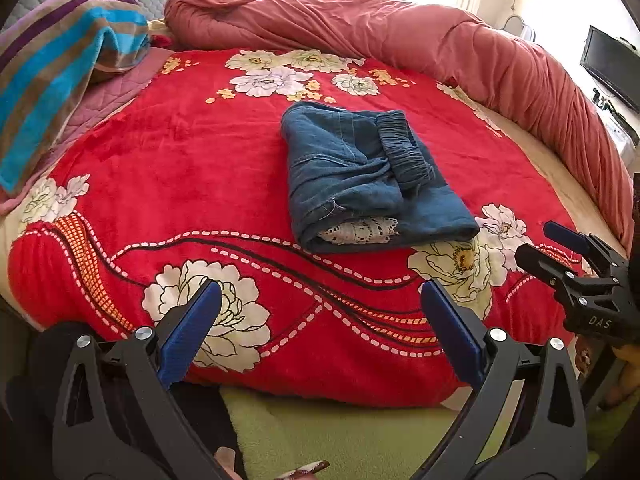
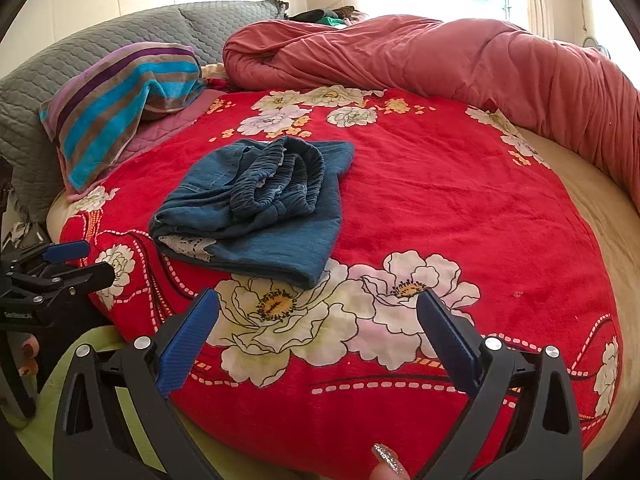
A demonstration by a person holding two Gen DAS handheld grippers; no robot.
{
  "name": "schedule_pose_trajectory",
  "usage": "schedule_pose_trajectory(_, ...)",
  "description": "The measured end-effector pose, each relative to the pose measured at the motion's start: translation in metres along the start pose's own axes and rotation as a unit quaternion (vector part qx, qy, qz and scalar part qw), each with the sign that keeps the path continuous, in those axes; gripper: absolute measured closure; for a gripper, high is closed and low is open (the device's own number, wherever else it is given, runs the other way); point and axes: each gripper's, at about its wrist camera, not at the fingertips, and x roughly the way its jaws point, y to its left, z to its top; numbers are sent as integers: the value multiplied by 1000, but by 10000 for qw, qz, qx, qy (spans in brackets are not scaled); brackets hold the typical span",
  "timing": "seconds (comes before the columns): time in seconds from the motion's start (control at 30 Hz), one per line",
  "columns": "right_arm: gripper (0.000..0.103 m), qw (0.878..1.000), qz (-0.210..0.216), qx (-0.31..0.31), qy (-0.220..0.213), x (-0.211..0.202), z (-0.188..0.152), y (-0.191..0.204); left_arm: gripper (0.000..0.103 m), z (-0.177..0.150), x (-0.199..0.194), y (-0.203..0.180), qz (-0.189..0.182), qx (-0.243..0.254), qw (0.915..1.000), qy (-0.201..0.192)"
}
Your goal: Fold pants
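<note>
From the left wrist, the left tongs (image 1: 320, 292) stood wide and empty near the bed's edge, the folded pants (image 1: 368, 176) lying ahead on the blanket (image 1: 180, 168). From the right wrist, the right tongs (image 2: 318, 300) gaped likewise; tucking in the bunched waistband (image 2: 280, 180) would probably neaten the fold.

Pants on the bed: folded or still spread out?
Folded. The blue pants lie as a compact stacked bundle on the red floral blanket, waistband gathered on top. Both grippers are open and clear of them.
</note>
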Motion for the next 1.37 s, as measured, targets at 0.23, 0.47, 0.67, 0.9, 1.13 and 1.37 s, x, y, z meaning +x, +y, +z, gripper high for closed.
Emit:
schedule_pose_trajectory(0.23,5,10000,-43,53,17,2,-1,-2,10,-1,3,1,-40,-19,10000,65)
schedule_pose_trajectory(0.47,5,9999,-84,99,18,3,1,-5,10,-1,5,1,-64,6,9999,119)
schedule_pose_trajectory(0.67,5,9997,-198,158,-17,2,2,-12,10,0,7,3,-93,17,9998,164)
schedule_pose_trajectory(0.9,5,9973,-583,408,-164,-3,8,-40,10,6,12,21,171,-275,9992,224)
schedule_pose_trajectory(1.13,5,9884,-1209,904,-171,0,14,-98,10,36,26,105,632,-1262,9898,169)
schedule_pose_trajectory(1.37,5,9652,-2089,1568,85,16,28,-197,10,81,76,230,1907,-2332,9522,515)
